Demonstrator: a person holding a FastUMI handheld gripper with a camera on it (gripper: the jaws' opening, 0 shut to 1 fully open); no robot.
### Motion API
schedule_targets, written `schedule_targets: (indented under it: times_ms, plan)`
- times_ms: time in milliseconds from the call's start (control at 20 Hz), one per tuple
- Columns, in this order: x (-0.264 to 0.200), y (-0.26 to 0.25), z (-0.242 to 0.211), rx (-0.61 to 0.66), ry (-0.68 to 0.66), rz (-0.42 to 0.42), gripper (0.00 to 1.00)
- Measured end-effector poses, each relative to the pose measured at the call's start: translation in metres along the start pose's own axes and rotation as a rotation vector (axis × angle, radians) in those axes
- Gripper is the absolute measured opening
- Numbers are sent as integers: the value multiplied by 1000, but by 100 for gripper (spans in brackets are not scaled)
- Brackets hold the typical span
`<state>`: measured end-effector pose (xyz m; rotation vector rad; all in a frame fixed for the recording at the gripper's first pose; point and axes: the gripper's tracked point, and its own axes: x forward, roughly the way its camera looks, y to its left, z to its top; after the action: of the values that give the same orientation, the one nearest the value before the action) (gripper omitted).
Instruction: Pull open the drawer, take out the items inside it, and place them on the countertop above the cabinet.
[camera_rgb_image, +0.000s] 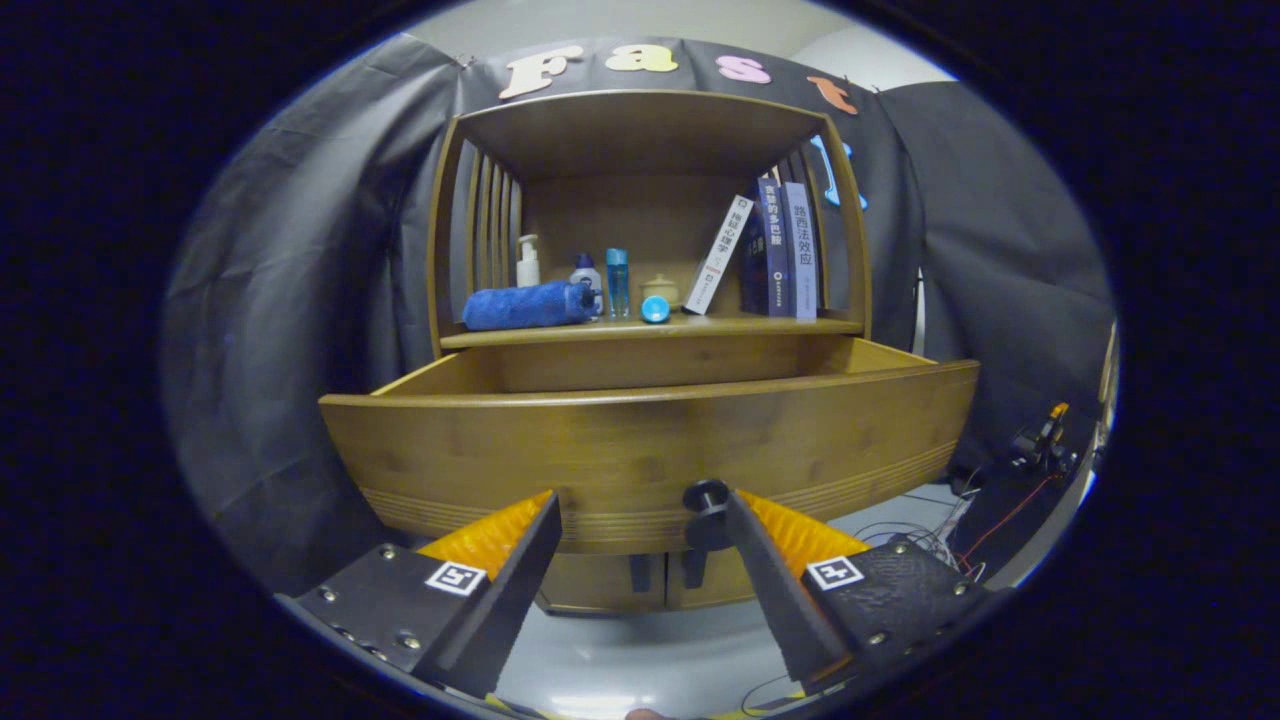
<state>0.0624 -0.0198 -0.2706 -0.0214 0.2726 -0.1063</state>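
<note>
The wooden drawer (650, 440) of the cabinet stands pulled out toward me, its front panel just ahead of my fingers. Its dark round knob (706, 497) sits right beside the tip of the right finger (760, 560), not clamped. My gripper (640, 520) is open, with a wide gap and nothing between the fingers. From this low angle the drawer's inside is hidden. On the countertop (760, 326) above lie a rolled blue towel (527, 305), a white pump bottle (527, 262), two small bottles (617, 283), a blue cap (655, 310) and a small jar (660, 290).
Several books (780, 250) lean at the right end of the countertop under the cabinet's upper shelf. Two lower doors with dark handles (660, 572) sit beneath the drawer. Cables and equipment (1030, 450) lie on the floor at the right.
</note>
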Motion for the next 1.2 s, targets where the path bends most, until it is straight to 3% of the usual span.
schedule_targets:
  times_ms: [450,800,1200]
  plan:
    - [30,6,9,6,-1,6,100]
    - [80,14,26,46,29,24,100]
    - [129,20,35,8,89,66,100]
